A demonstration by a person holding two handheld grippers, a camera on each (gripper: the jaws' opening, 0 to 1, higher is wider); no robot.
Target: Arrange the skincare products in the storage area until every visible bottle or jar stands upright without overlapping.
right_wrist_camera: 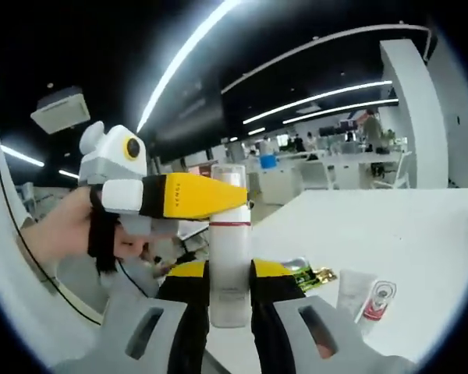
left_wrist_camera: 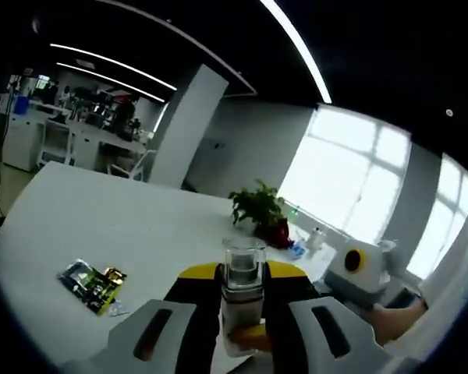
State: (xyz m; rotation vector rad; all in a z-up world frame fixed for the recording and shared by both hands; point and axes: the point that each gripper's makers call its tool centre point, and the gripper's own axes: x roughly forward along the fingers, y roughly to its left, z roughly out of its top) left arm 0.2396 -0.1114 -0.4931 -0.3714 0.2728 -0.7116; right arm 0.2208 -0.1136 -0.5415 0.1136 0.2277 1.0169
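Both tools, left (left_wrist_camera: pixel 242 331) and right (right_wrist_camera: pixel 230 300), clamp one upright bottle (right_wrist_camera: pixel 228 257).

A big white table (left_wrist_camera: pixel 101 226) fills the near part of the room. At its far edge stands a green plant (left_wrist_camera: pixel 259 206) in a red pot. Behind the plant, on the right, are tall bright windows (left_wrist_camera: pixel 351 183) that let in a lot of daylight. A wide white pillar (left_wrist_camera: pixel 189 125) stands in the middle, far off. The wall next to it is pale grey. The ceiling (left_wrist_camera: pixel 359 39) is dark, with long thin strip lights (left_wrist_camera: pixel 296 47) running across it. Far on the left are white desks (left_wrist_camera: pixel 78 136) and chairs, with cluttered shelves behind them. In the right gripper view, more white desks (right_wrist_camera: pixel 351 164) sit far away under more strip lights (right_wrist_camera: pixel 179 58).
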